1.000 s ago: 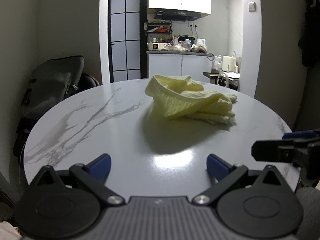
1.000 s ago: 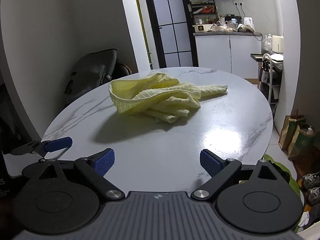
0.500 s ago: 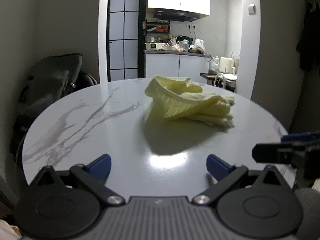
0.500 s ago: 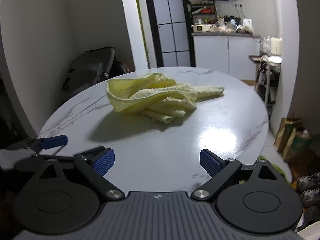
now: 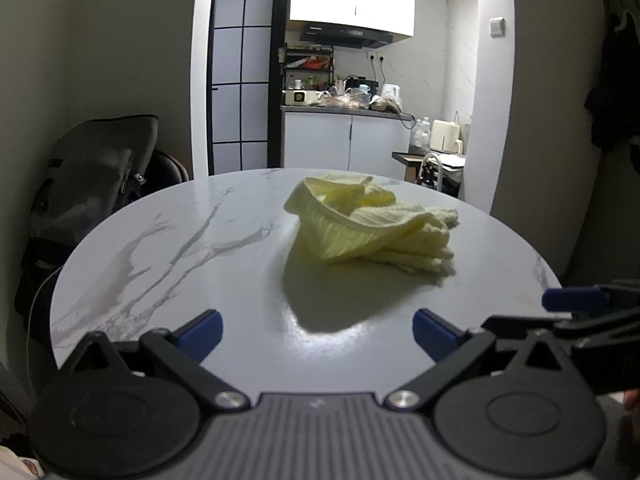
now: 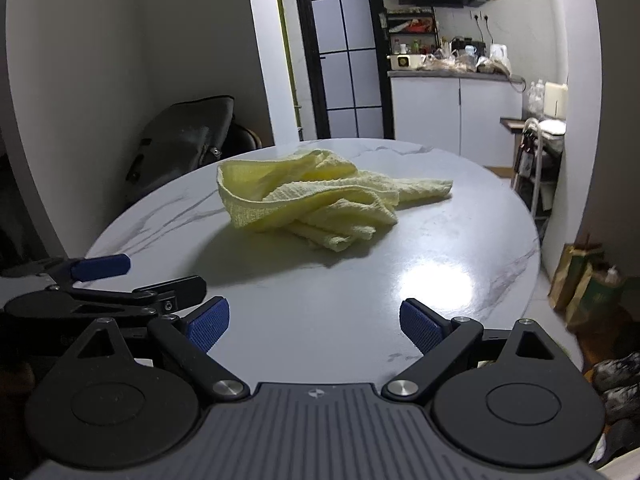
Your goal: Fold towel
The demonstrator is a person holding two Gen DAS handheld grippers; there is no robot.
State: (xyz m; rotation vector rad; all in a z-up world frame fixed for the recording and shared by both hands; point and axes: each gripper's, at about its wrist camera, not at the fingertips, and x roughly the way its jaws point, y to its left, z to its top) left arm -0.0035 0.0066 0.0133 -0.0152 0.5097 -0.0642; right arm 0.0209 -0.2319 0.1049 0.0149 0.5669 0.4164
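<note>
Yellow towel (image 5: 370, 226) — one, crumpled; two grippers — left gripper (image 5: 318, 334), right gripper (image 6: 314, 324) — spread.

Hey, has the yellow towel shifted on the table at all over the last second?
No. The towel lies in the same crumpled heap at the same spot against the grey veins of the marble table. Only the cameras drift slightly; both grippers are open, short of it.

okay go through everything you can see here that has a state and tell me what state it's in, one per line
Towel: crumpled in a heap on the table, not folded, not held.
Left gripper: open, empty, short of the towel.
Right gripper: open, empty, short of the towel.
Table: bare around the towel.
Cabinet doors: closed.
</note>
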